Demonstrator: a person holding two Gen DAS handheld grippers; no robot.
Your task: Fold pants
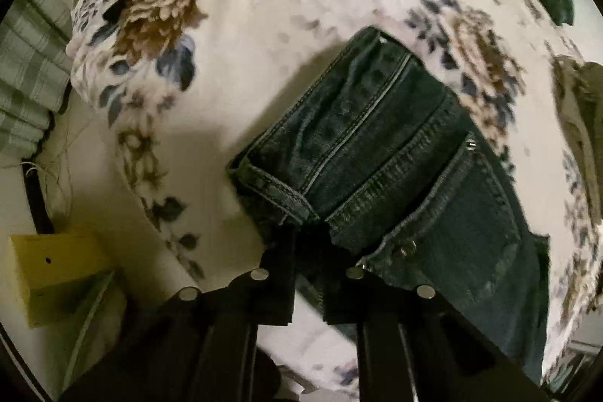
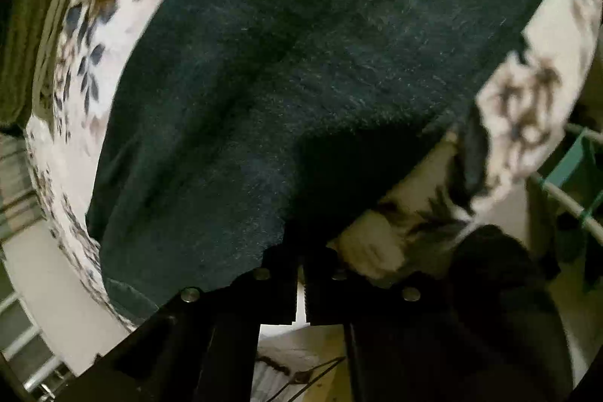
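Dark blue jeans (image 1: 395, 153) lie on a floral blanket (image 1: 245, 6), with the waistband, a back pocket and rivets toward my left gripper (image 1: 309, 251). Its black fingers (image 1: 279, 274) are closed on the waistband edge. In the right wrist view the jeans (image 2: 301, 63) fill most of the frame as a broad dark sheet. My right gripper (image 2: 301, 266) has its fingers (image 2: 282, 281) nearly together, pinching the fabric's near edge; the tips are hidden in shadow under the cloth.
The blanket (image 2: 527, 93) covers a bed. A yellow box (image 1: 56, 270) stands at lower left beside the bed. Green checked cloth (image 1: 26, 70) hangs at left. A white rail (image 2: 565, 198) and teal item are at right.
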